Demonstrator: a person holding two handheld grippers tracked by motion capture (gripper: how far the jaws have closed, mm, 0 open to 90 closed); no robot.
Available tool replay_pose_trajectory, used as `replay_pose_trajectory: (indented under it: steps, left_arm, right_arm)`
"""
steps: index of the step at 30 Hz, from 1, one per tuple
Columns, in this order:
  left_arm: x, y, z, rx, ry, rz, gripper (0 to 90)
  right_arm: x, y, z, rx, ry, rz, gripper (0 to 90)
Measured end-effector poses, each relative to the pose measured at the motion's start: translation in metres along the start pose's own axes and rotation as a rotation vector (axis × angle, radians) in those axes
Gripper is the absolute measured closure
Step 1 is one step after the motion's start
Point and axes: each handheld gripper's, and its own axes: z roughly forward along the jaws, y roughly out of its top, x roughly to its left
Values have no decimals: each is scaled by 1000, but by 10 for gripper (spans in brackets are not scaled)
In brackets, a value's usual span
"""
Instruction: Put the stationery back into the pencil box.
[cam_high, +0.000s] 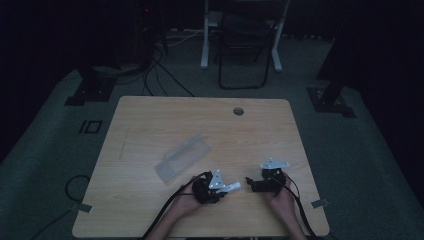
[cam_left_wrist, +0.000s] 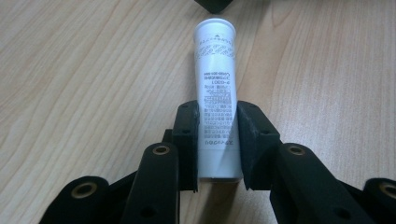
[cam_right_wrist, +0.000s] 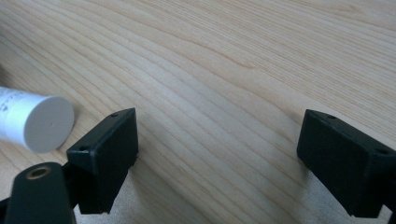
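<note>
White plastic tube with small printed text being clamped at its flat tail end between the narrowed jaws of the left gripper, capped end pointing toward the right gripper. Lying low over the pale wooden table. Right jaws standing wide, gripping nothing. Clear plastic box sitting apart, contents not being discernible.

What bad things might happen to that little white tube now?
1. The left tool pinches the white tube near its flat end, so most of it sticks out; it might tilt or slip.
2. The right tool is open, with the tube's cap just outside one pad; reaching in could bump the cap instead of catching it.
</note>
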Motion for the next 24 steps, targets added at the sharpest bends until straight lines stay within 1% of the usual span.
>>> replay_pose_trajectory:
  steps: [8, 10, 14, 24]
  left_arm:
    - [1, 0, -7, -17, 16, -2, 712]
    - [1, 0, -9, -27, 21, -9, 712]
    - [2, 0, -13, -33, 27, -11, 712]
    - [2, 1, -20, -46, 37, -4, 712]
  right_arm:
    - [0, 0, 0, 0, 0, -1, 126]
    - [0, 0, 0, 0, 0, 0, 126]
    - [0, 0, 0, 0, 0, 0, 126]
    - [0, 0, 0, 0, 0, 0, 126]
